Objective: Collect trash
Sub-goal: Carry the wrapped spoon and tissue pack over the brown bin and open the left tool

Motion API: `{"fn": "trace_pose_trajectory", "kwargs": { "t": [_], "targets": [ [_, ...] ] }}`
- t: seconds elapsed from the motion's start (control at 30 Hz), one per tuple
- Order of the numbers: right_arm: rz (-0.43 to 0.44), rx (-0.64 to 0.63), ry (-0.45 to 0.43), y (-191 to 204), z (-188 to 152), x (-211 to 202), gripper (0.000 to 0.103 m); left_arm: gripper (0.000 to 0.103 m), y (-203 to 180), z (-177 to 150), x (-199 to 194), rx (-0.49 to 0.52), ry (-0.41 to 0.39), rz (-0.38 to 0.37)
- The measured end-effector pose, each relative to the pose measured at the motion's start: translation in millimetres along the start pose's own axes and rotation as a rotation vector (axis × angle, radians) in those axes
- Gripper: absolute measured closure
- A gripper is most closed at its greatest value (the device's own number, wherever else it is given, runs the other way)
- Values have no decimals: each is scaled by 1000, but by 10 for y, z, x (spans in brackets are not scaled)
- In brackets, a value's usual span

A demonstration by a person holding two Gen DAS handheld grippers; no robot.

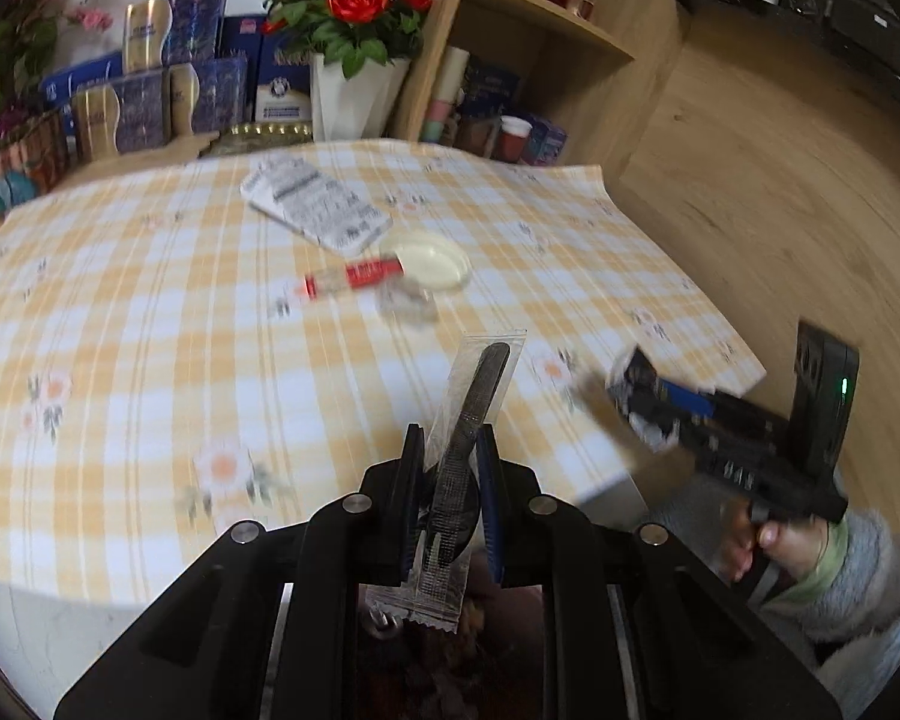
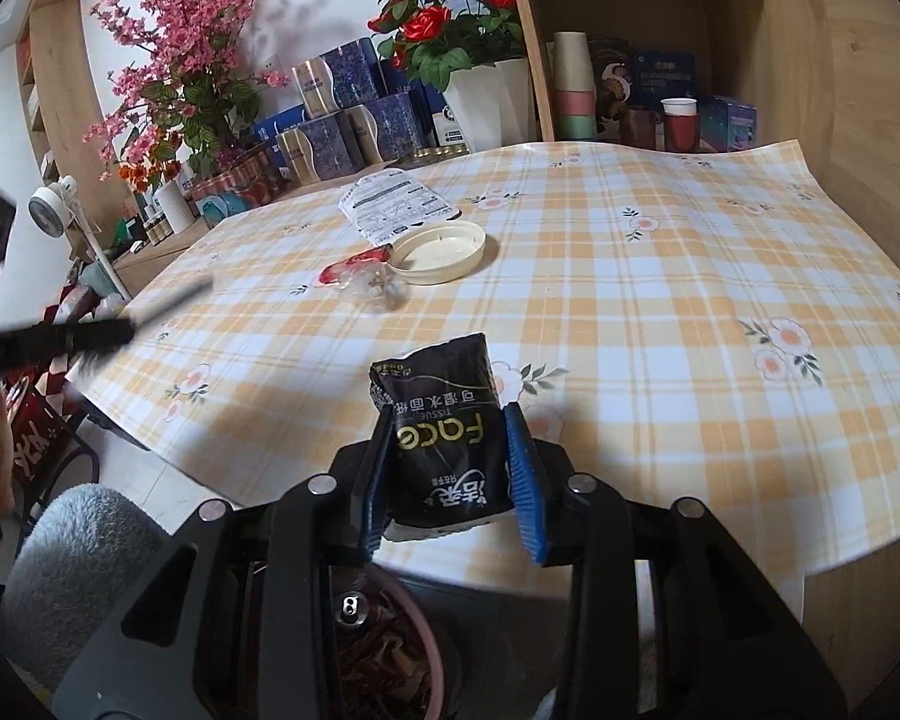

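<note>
**Both grippers loaded, held at near table edge**

Left gripper (image 1: 450, 462): jaws nearly closed, a clear plastic sleeve (image 1: 450, 480) with a dark flat utensil inside is clamped between them. The sleeve is held upright, tilted slightly right, its top end poking out well past the fingertips and its bottom crimped edge hanging below the pads.

Right gripper (image 2: 453, 450): jaws partly open, pressed against both sides of a black tissue pack (image 2: 444, 420). The pack is seen upside down, with "Face" and "TISSUE" lettering in gold and white; its upper end is crumpled and extends beyond the fingertips. In the left wrist view the same gripper (image 1: 636, 396) is seen blurred at the right edge of the table.

Below both grippers a round bin (image 2: 390, 654) with brownish scraps is partly visible, hidden mostly by the gripper bodies.

Left on the checked tablecloth (image 2: 660, 300), well apart from both grippers:
- cream round lid (image 2: 441, 252), lying rim up
- red-and-clear wrapper (image 2: 360, 273), touching the lid's left edge
- white printed flat packet (image 2: 396, 207), just behind the lid

Nothing stands between the grippers and those items.

Behind the table: red roses in a white pot (image 2: 480, 102), blue boxes (image 2: 342, 126), pink blossom branches (image 2: 186, 48), a shelf with stacked cups (image 2: 573, 90) and a red cup (image 2: 681, 120).
</note>
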State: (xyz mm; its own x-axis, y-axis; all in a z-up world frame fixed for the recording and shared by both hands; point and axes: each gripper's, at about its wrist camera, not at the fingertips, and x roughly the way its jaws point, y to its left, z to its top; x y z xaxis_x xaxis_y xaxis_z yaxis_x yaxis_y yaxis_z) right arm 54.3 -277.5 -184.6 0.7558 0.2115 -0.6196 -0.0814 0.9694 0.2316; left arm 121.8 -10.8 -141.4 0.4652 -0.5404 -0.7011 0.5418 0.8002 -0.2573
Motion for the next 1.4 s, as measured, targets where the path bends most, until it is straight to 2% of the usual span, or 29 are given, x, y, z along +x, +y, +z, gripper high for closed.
{"fn": "trace_pose_trajectory", "kwargs": {
  "t": [0.23, 0.43, 0.6, 0.77, 0.93, 1.3, 1.33, 1.4],
  "targets": [
    [-5, -40, -1, 247, -132, -250, 66, 86, -57, -543, -51, 19, 66, -11],
    [-18, -69, 15, 395, -224, -362, 66, 86, -62, -987, 120, 53, 171, -1],
    [-21, -65, 41, 441, -245, -355, 66, 86, -21, -1295, 256, 90, 223, 33],
    [-30, -66, 49, 462, -239, -377, 66, 86, -78, -1331, 353, 117, 251, 25],
    [-37, -70, 54, 464, -251, -402, 66, 86, -131, -1425, 515, 164, 317, 13],
    [-32, -93, 66, 516, -289, -372, 66, 85, -124, -1436, 552, 153, 336, 5],
    [-32, -97, 67, 527, -294, -371, 66, 79, -133, -1431, 552, 153, 335, 3],
    [-32, -103, 68, 538, -299, -370, 66, 60, -156, -1413, 527, 158, 324, -1]
  ]
}}
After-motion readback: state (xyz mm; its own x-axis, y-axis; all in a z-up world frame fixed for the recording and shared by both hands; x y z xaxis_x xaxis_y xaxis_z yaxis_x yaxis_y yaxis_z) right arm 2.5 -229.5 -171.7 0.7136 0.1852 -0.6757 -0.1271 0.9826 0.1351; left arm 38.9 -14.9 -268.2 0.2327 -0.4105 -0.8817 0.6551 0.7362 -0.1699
